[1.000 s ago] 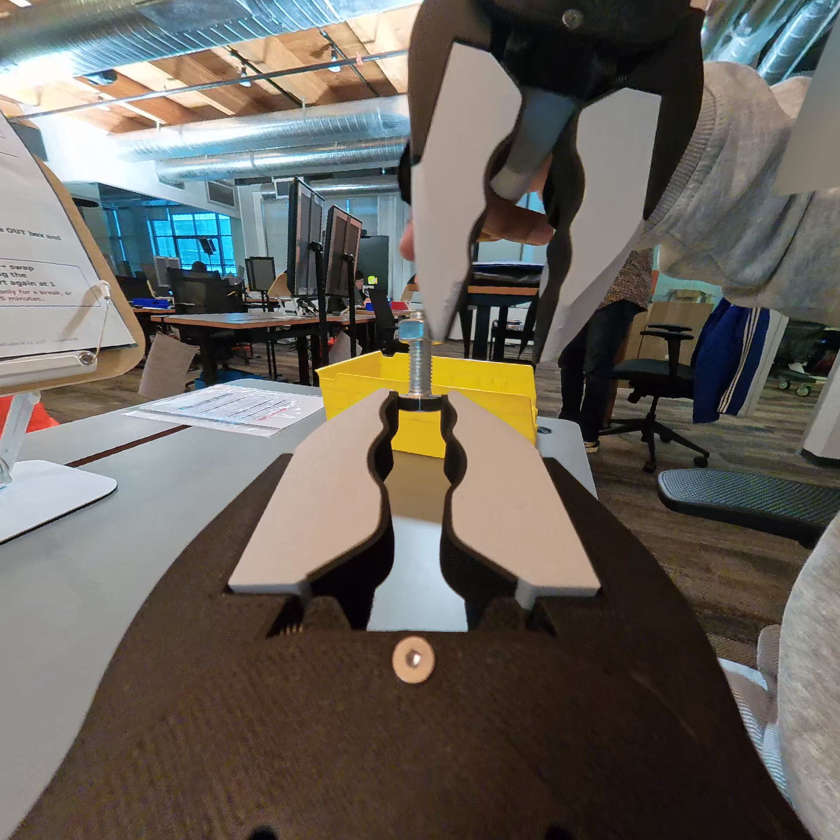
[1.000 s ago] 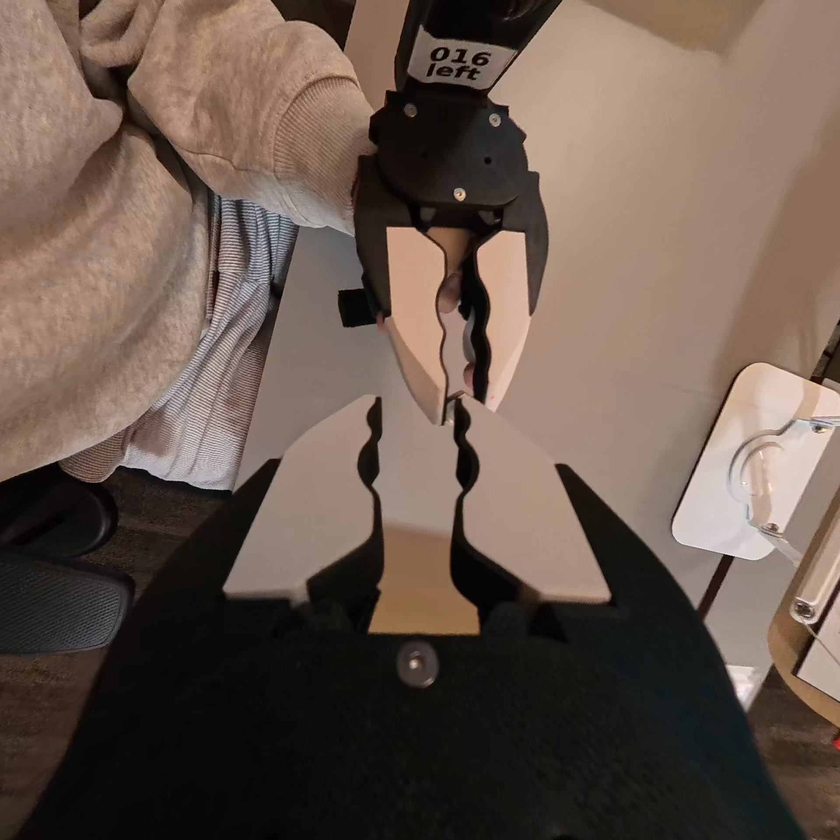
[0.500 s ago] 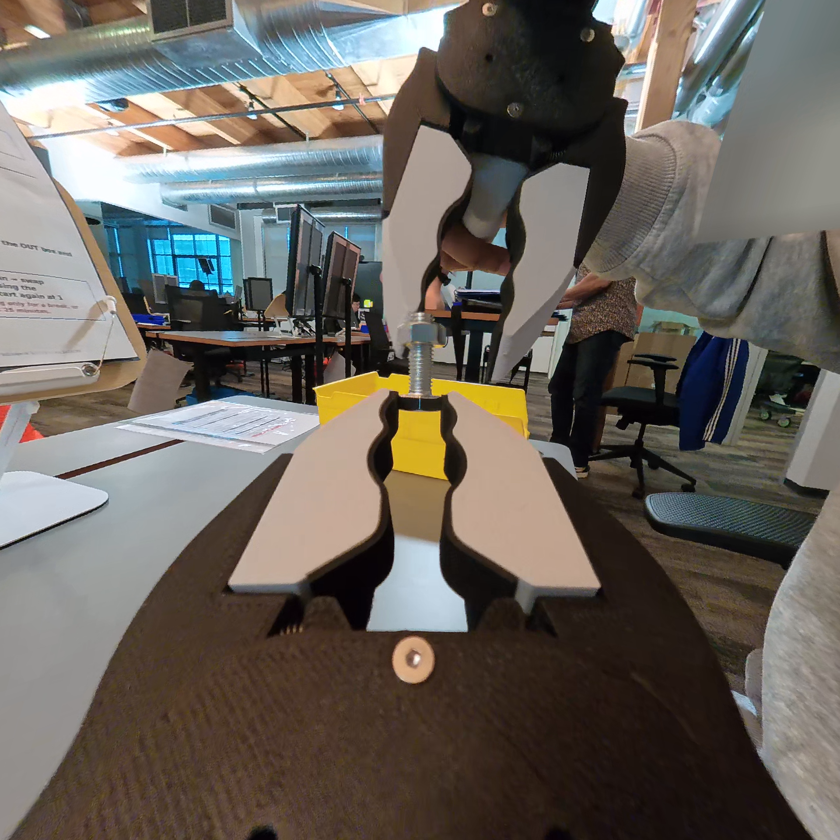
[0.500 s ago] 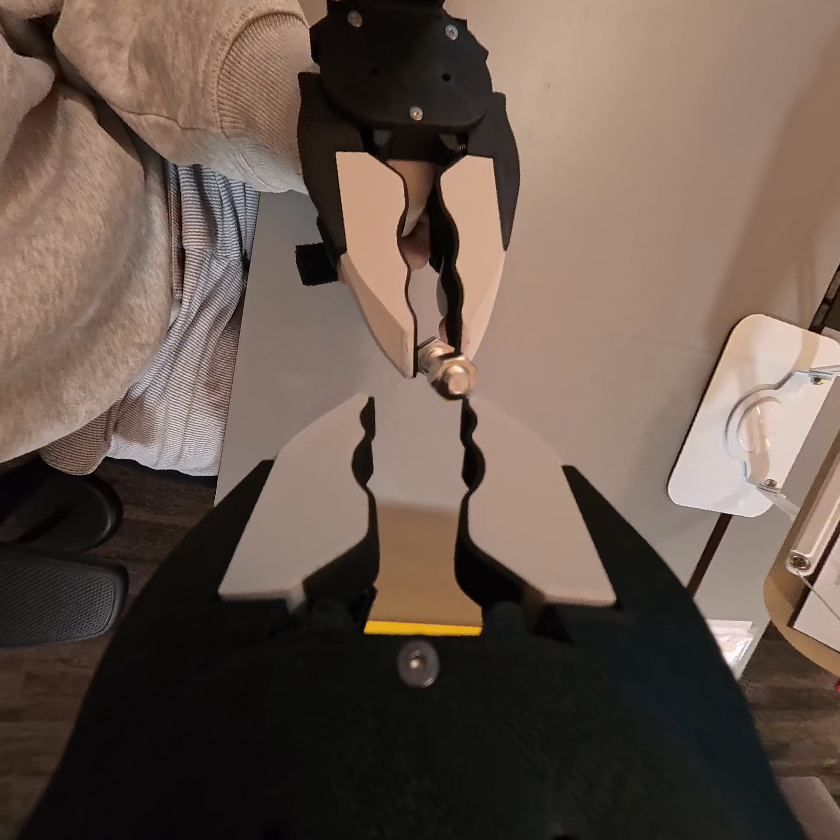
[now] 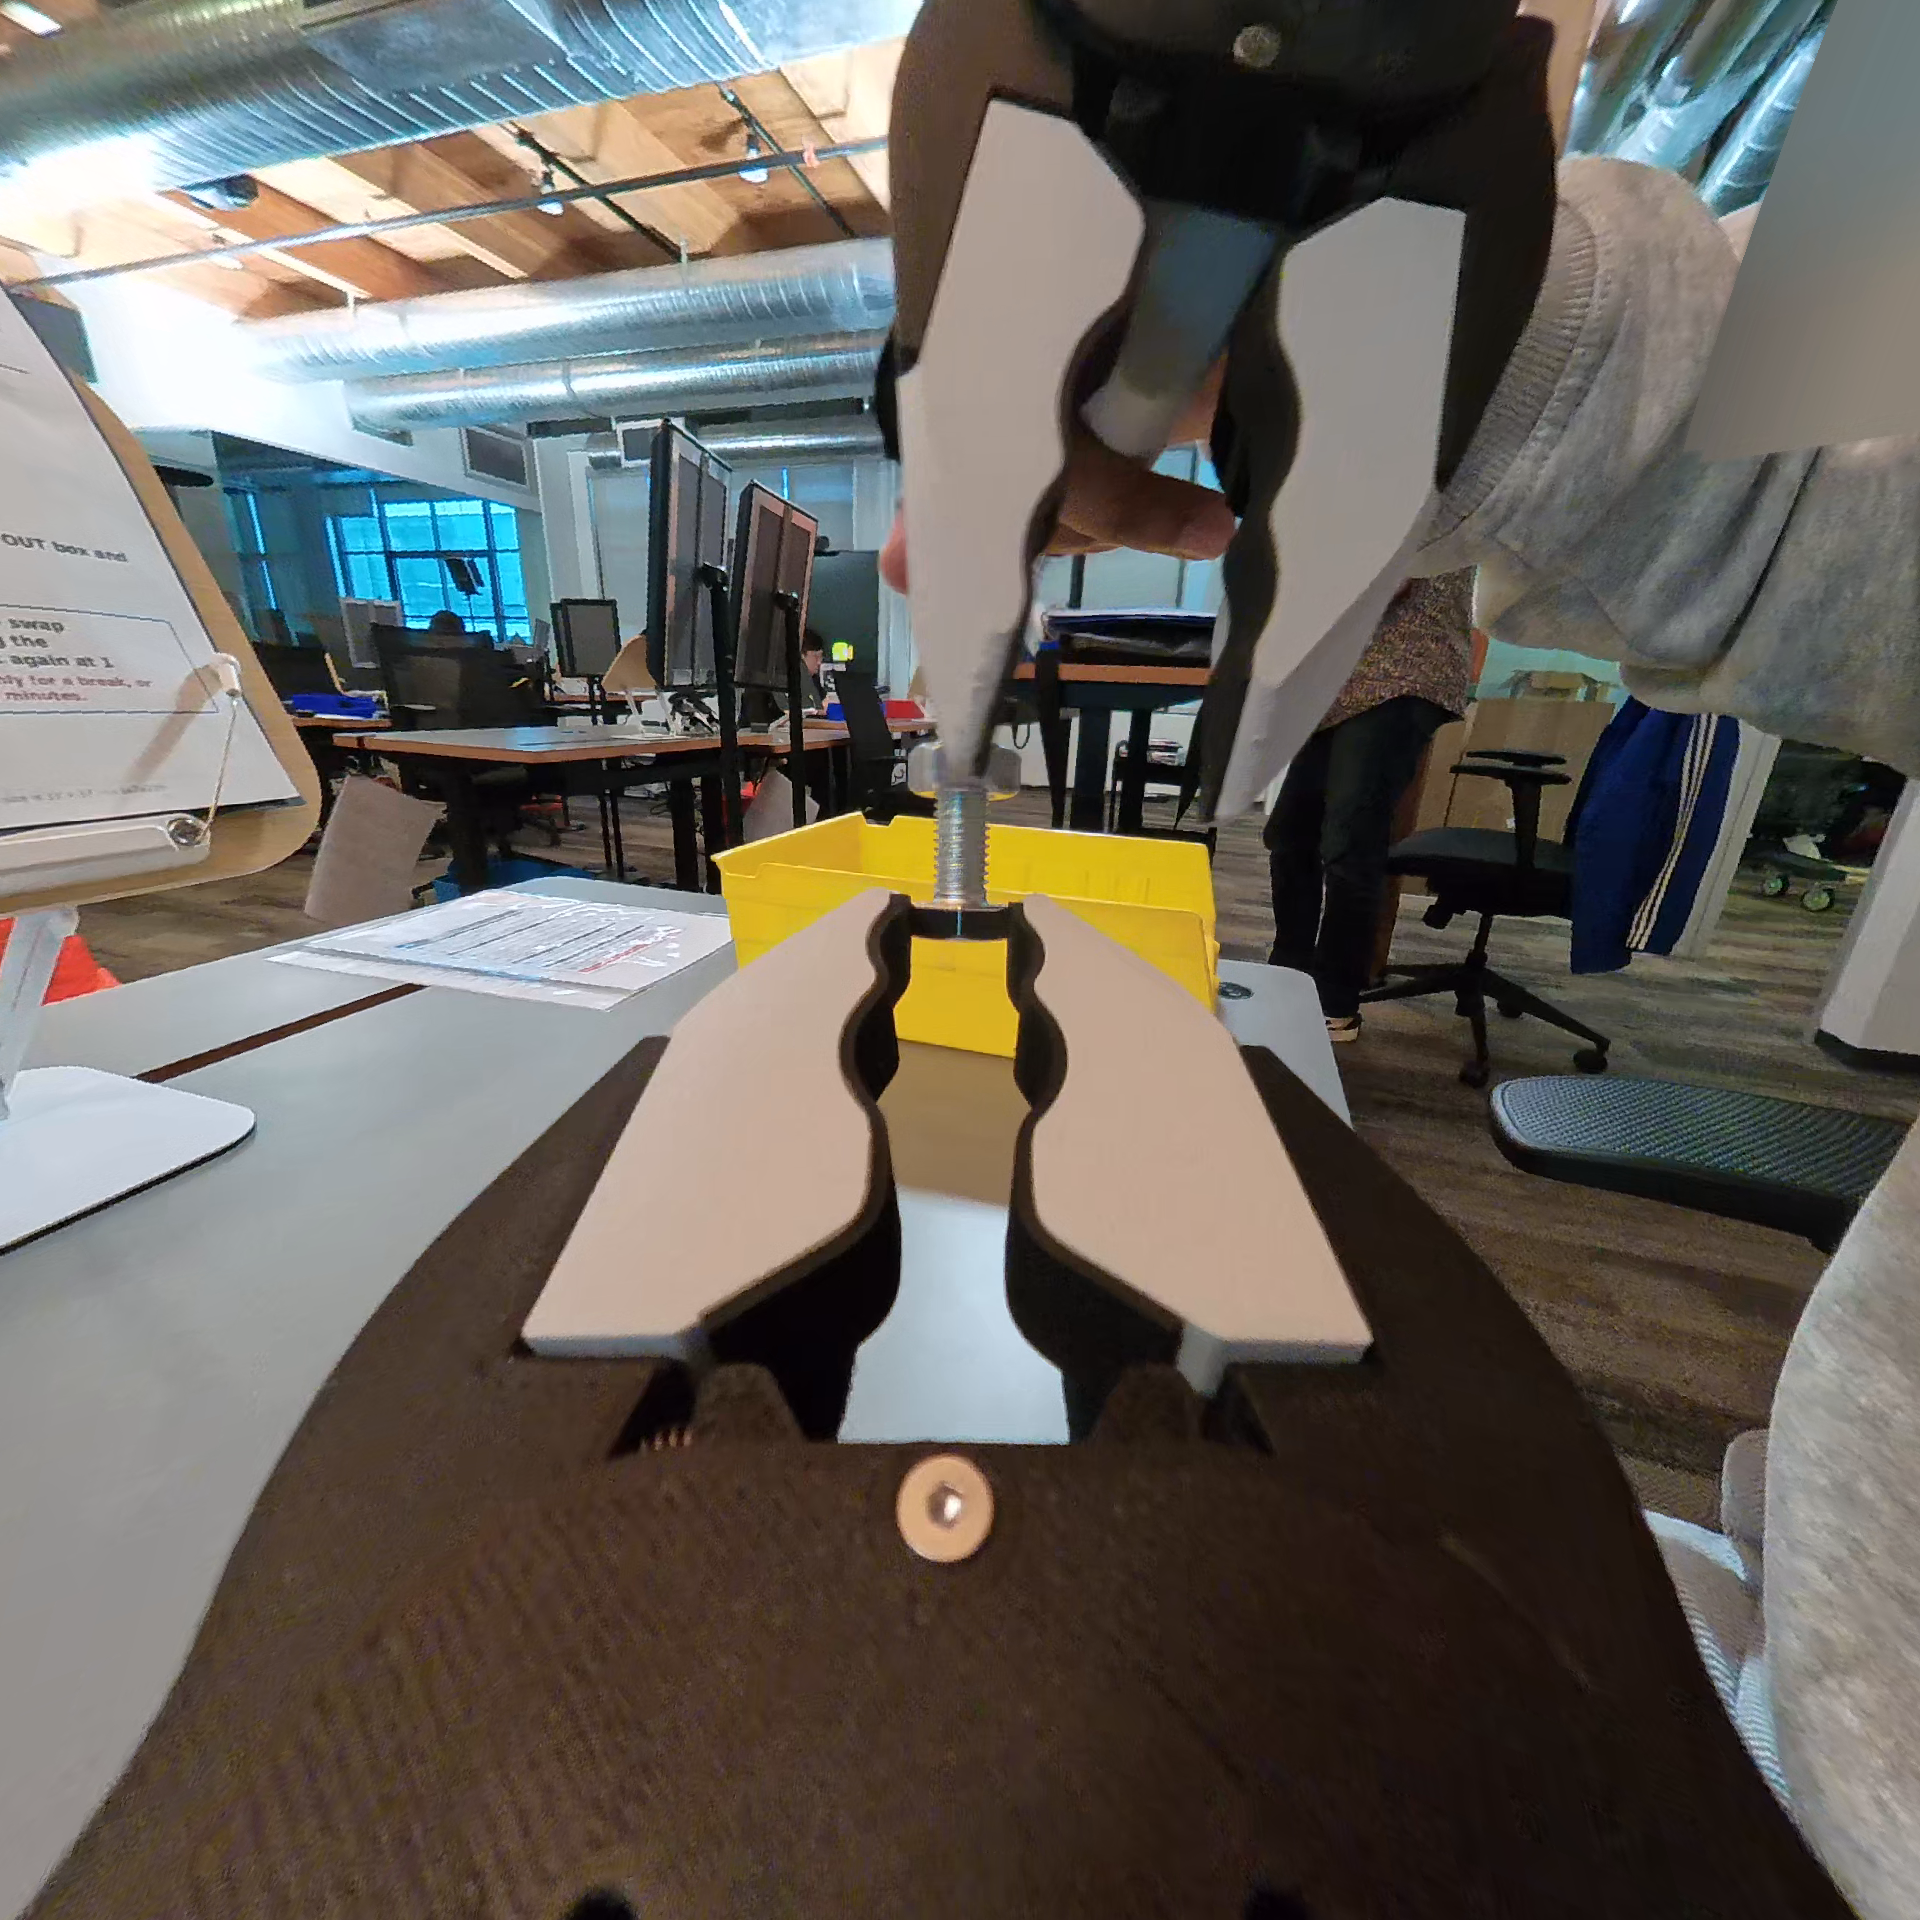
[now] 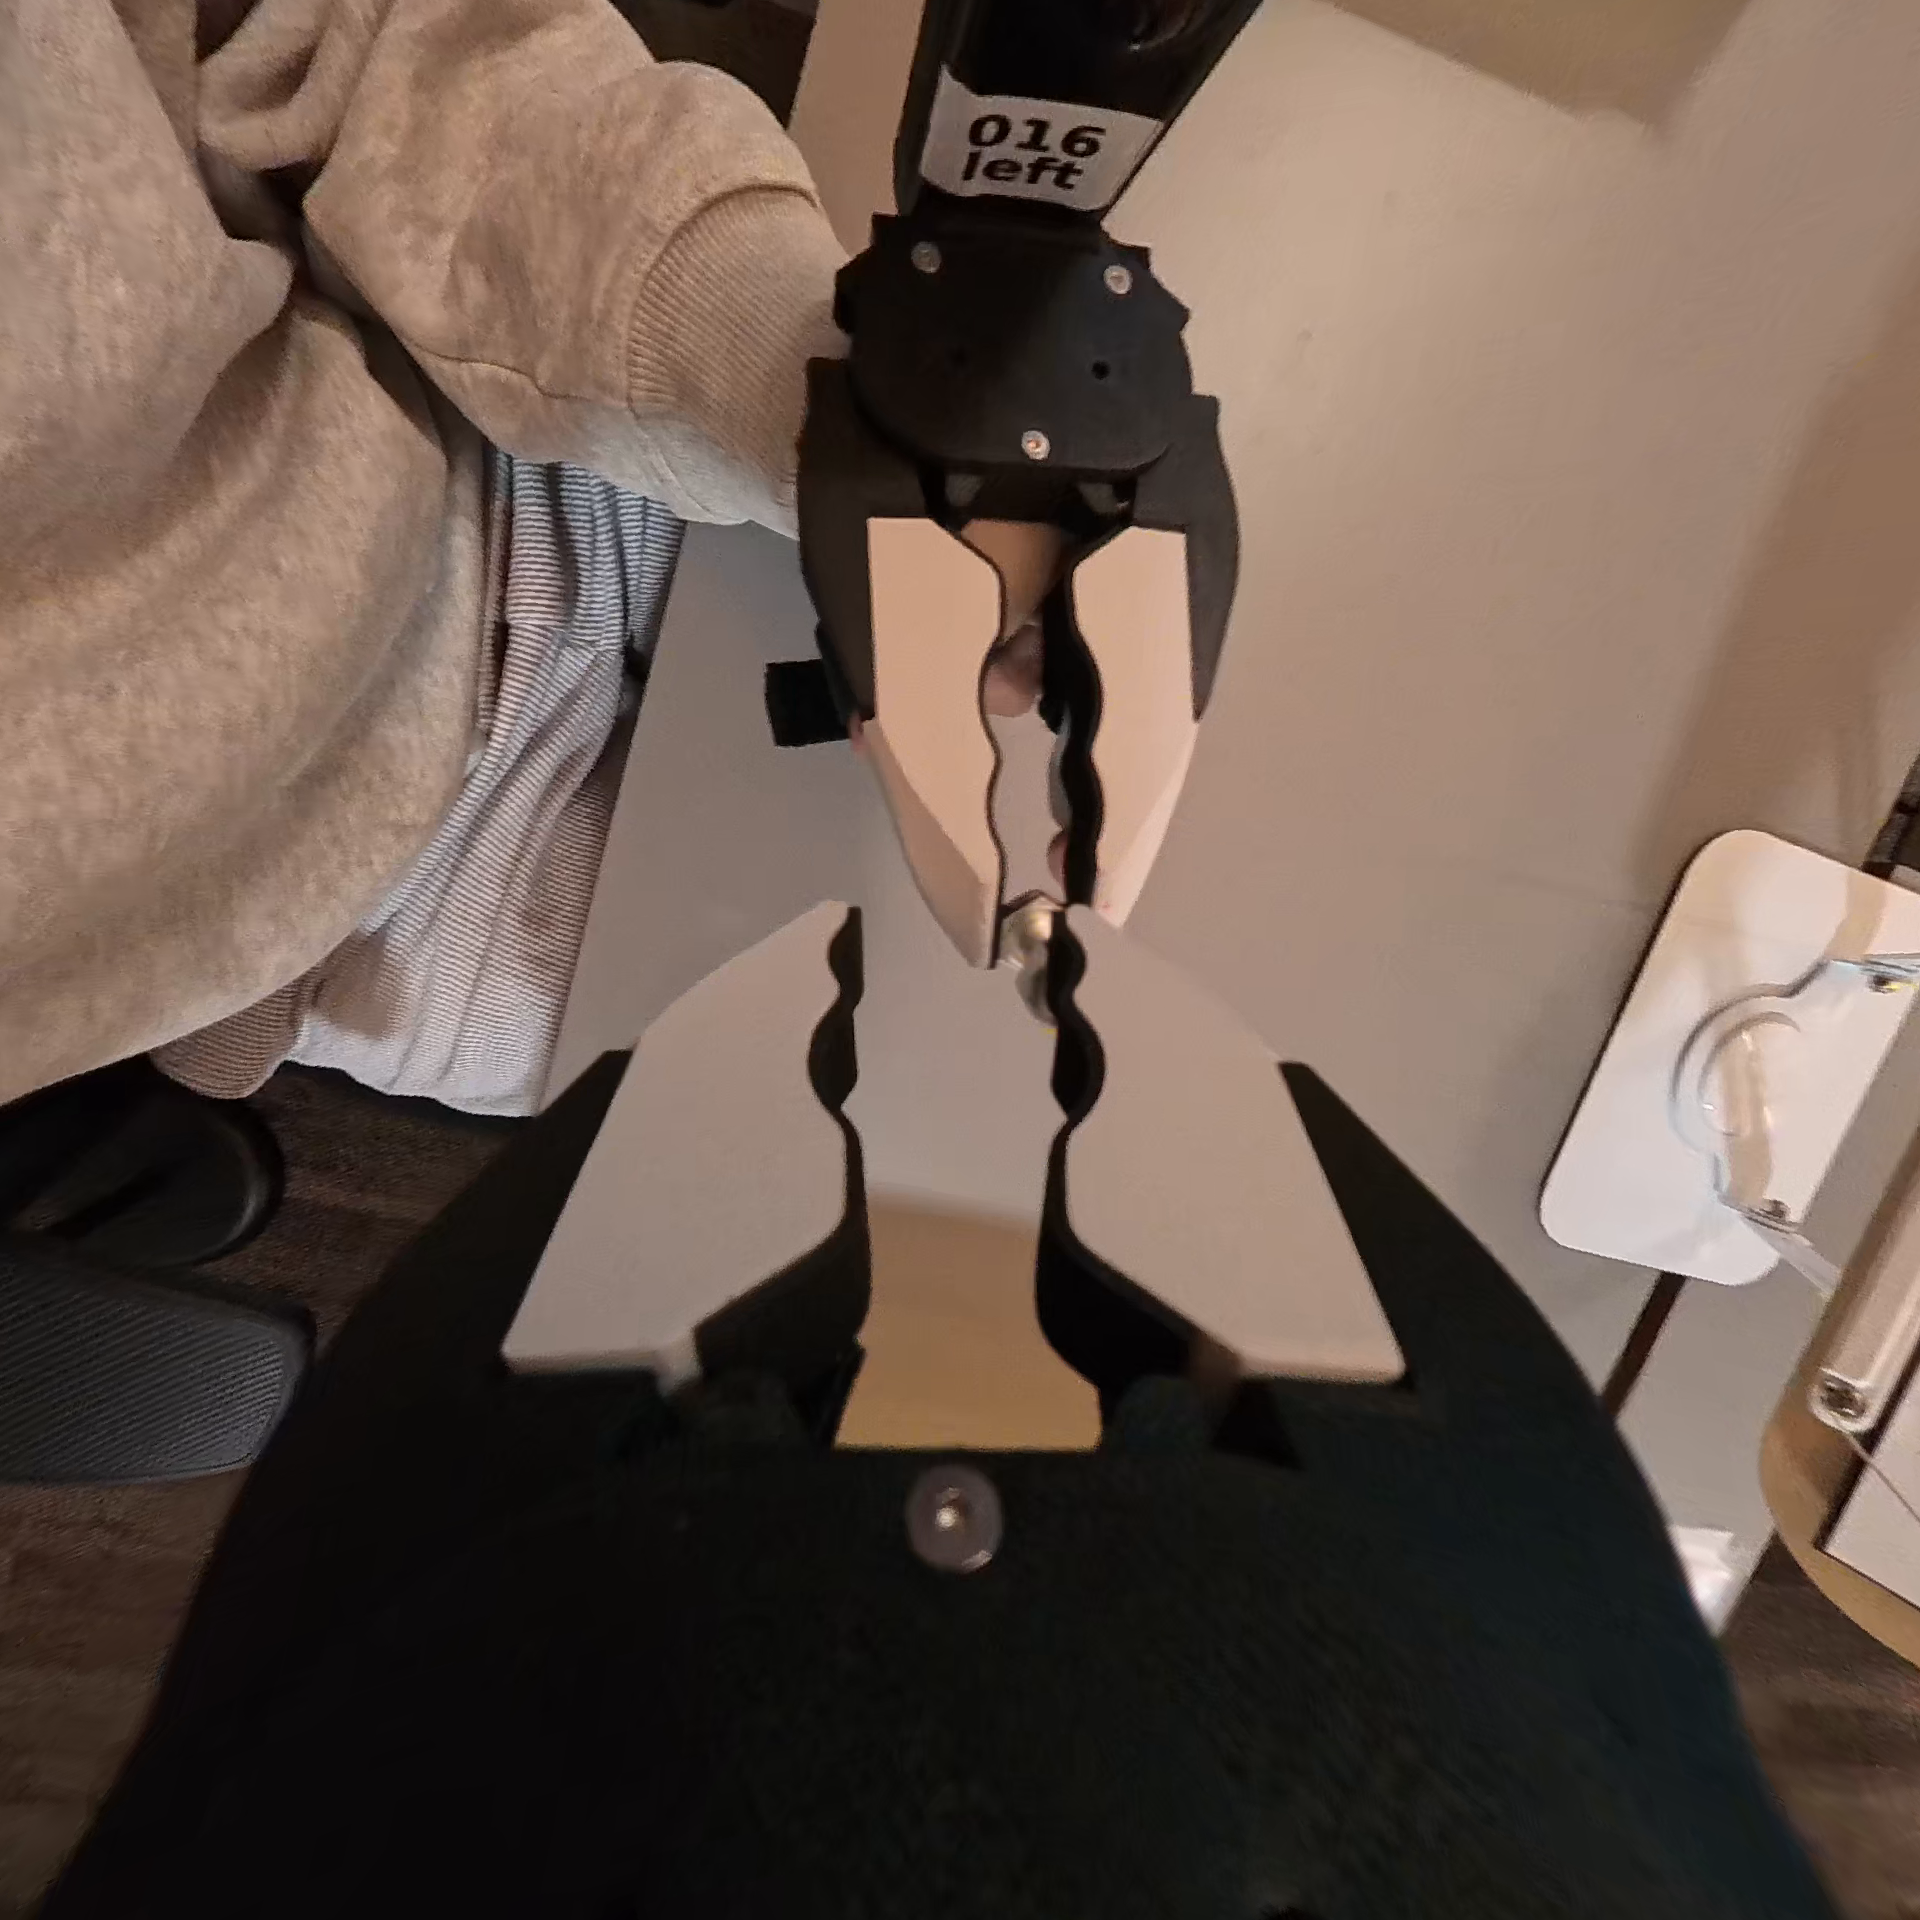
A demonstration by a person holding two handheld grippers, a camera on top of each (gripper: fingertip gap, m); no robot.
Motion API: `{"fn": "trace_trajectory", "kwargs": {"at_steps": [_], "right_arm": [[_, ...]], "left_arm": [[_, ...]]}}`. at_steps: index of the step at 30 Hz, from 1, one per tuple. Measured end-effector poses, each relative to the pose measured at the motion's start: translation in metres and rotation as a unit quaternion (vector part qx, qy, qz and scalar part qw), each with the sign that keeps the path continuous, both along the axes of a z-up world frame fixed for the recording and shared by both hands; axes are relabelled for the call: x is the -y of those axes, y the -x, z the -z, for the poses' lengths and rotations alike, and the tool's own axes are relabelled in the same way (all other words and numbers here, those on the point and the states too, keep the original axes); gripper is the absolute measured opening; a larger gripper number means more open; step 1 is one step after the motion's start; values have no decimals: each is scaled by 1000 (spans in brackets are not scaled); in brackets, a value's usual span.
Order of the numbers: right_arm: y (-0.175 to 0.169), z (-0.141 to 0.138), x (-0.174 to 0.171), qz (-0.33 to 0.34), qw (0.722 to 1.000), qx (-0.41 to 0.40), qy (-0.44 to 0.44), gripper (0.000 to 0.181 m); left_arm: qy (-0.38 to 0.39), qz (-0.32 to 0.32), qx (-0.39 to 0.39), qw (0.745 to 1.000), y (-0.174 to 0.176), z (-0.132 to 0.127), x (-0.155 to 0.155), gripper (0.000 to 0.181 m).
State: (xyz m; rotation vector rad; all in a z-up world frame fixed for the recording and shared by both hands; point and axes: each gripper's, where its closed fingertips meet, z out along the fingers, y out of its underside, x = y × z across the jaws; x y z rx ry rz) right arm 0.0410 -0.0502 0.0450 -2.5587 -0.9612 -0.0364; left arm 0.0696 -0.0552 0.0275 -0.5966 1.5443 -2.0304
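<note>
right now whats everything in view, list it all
bolt: 1, silver, upright, head clamped in left gripper
nut: 1, silver, atop the bolt, touched by one right fingertip
bin: 1, yellow, on table behind bolt
table: 1, grey, under both grippers
printed sheet: 1, white, flat on table
sign stand: 1, white base, table's left
office chair: 1, black, right background
monitors: 2, dark, background
left gripper: shut on bolt
right gripper: open, above
</note>
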Motion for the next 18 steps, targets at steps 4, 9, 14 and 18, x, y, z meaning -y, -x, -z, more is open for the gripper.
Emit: {"fn": "trace_trajectory", "kwargs": {"at_steps": [4,9,14,18], "right_arm": [[-6,0,-3,10,1000,9,-4,39],[-18,7,4,24,999,24,17,42],[-18,8,10,27,999,16,26,33],[-12,7,12,21,999,4,26,30]], "left_arm": [[2,1,3,1000,1,-1,0,18],[25,7,7,1000,3,-6,-5,19],[28,2,3,1000,1,-6,-7,19],[26,-3,-1,1000,0,-5,-7,19]]}}
